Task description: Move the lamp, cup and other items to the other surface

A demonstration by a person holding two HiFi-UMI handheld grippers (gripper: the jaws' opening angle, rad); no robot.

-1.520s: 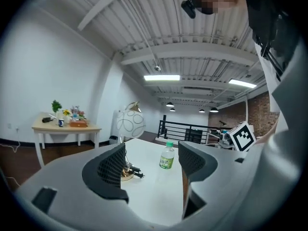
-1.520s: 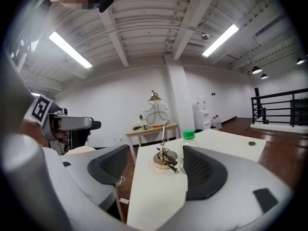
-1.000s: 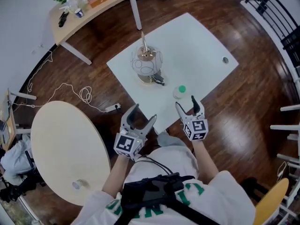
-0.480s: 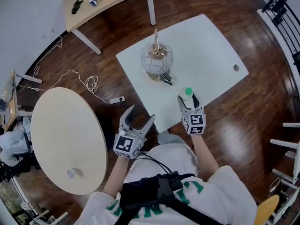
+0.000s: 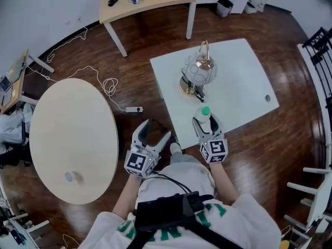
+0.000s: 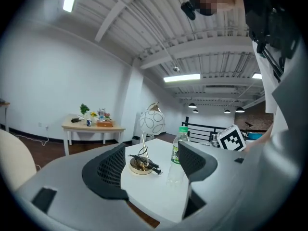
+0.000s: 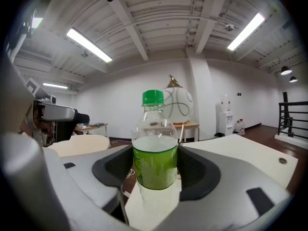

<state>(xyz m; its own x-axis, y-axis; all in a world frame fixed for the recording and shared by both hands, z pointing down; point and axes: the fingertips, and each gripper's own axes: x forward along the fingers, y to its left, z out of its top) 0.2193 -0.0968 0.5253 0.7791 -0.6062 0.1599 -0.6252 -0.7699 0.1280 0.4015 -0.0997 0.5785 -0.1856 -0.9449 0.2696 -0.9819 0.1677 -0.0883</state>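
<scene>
A clear plastic bottle (image 5: pixel 205 112) with a green cap and green label stands near the front edge of the white table (image 5: pixel 244 87). My right gripper (image 5: pixel 205 122) has just closed its jaws around it, and in the right gripper view both pads press on the bottle (image 7: pixel 154 153). My left gripper (image 5: pixel 154 130) is open and empty, held over the floor just left of the table's front corner. The lamp (image 5: pixel 199 70), a wire globe on a brass base, stands mid-table; in the left gripper view the lamp (image 6: pixel 152 122) is beyond the bottle (image 6: pixel 178 150).
A round beige table (image 5: pixel 72 134) lies to the left with a small object (image 5: pixel 70 176) near its front. A wooden desk (image 5: pixel 150 1) with small items stands at the back. A cable and power strip (image 5: pixel 134 109) lie on the floor between the tables.
My right gripper moved forward to the bottle and closed on it. The left gripper shifted a little beside it, still open. The head view swung, so the tables sit further right.
</scene>
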